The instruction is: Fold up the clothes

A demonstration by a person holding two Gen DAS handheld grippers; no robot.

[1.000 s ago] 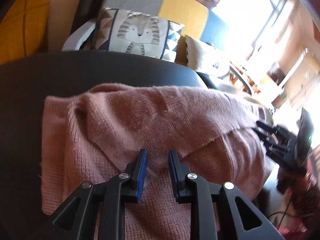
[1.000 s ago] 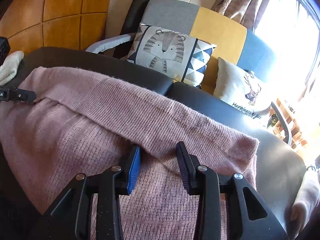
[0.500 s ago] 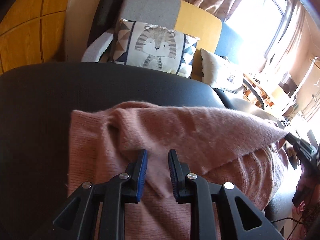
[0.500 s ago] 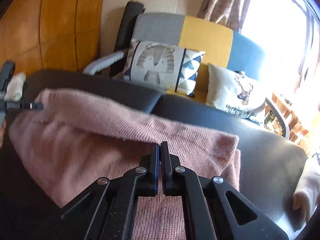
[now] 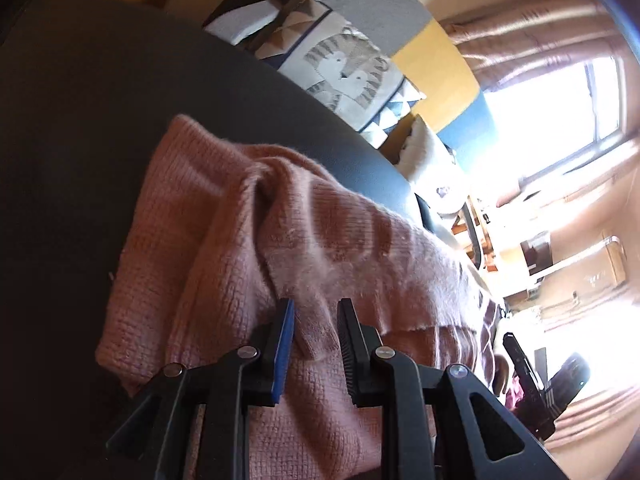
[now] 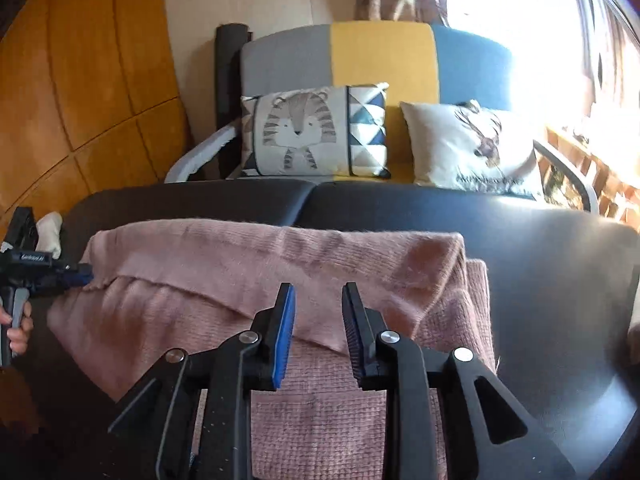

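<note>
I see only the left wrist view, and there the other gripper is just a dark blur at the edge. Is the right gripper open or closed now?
Observer: Open. The right gripper has the loose edge of the folded flap of the pink sweater between its fingers, not pinched.
Operator: Does the flap reach the right end of the sweater?
Observer: Nearly. Its right corner stops short, and a strip of the lower layer shows beyond it.
Operator: Where is my left gripper, seen from that side?
Observer: The left gripper has its tips at the flap's left end, level with the loose edge.
</note>
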